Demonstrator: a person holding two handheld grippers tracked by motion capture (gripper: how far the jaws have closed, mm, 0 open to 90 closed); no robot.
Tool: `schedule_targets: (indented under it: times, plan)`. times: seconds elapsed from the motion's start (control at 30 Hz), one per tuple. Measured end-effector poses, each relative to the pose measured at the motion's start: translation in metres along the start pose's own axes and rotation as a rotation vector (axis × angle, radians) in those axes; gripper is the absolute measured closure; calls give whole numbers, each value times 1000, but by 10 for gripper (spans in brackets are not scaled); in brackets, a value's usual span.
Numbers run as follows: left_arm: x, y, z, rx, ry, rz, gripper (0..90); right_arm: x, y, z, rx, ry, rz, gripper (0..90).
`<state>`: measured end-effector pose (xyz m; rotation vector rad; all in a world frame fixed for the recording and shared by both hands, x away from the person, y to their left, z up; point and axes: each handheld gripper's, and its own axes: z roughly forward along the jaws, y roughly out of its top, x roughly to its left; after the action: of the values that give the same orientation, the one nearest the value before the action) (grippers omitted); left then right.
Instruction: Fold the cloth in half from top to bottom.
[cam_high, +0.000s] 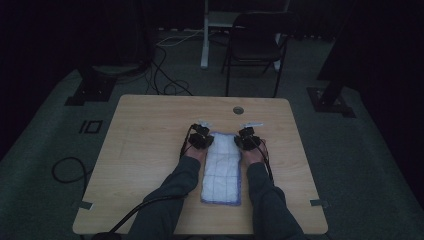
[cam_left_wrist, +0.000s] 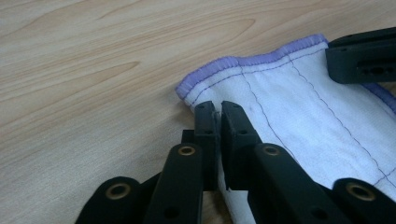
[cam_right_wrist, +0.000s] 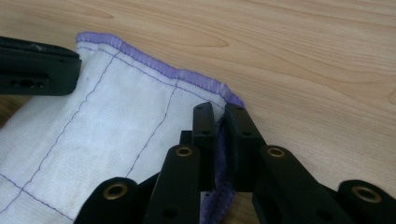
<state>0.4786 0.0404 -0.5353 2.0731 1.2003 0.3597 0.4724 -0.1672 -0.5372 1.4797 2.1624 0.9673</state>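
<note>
Where the white cloth (cam_high: 222, 167) lies lengthwise on the wooden table (cam_high: 145, 150) between the person's forearms, both tongs sit at its far end, one per corner. Left gripper (cam_left_wrist: 218, 108): jaws pressed nearly together, pinching the cloth's left edge just below the corner, white fabric caught in the narrow slit between the pads. Right gripper (cam_right_wrist: 219, 111): same posture, jaws clamped on the right edge, the purple hem bunched up between them (a small ridge of cloth lifts at the corner). In the high view the left gripper (cam_high: 205, 125) and right gripper (cam_high: 248, 126) are near each other, level, with the cloth's width between them.

Cloth: soft woven fabric, rectangular, folded into a long strip, thin purple stitch lines forming a grid, thicker overlocked purple border, faint greyish stains. Table: pale wood-grain laminate, smooth, rounded corners, a round grommet (cam_high: 238, 110) near the far edge. Jaws: matte black plastic, blocky, with brass rivets at the pivots.
</note>
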Motion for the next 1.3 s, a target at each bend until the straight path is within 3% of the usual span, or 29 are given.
schedule_targets:
  times: [0.4, 0.53, 0.77, 1.3]
  plan:
    - [2, 7, -10, -35, -32, -6, 888, -2, 2, -9, -45, 1, -9, 852]
    - [3, 9, -15, -64, -53, -37, 888, -2, 3, -14, -69, -3, -8, 854]
    - [4, 11, -20, -83, -69, -51, 887, -4, 6, -20, -96, 6, 7, 854]
    - [1, 23, -35, -128, -78, -31, 887, -7, 14, -37, -150, 27, 12, 853]
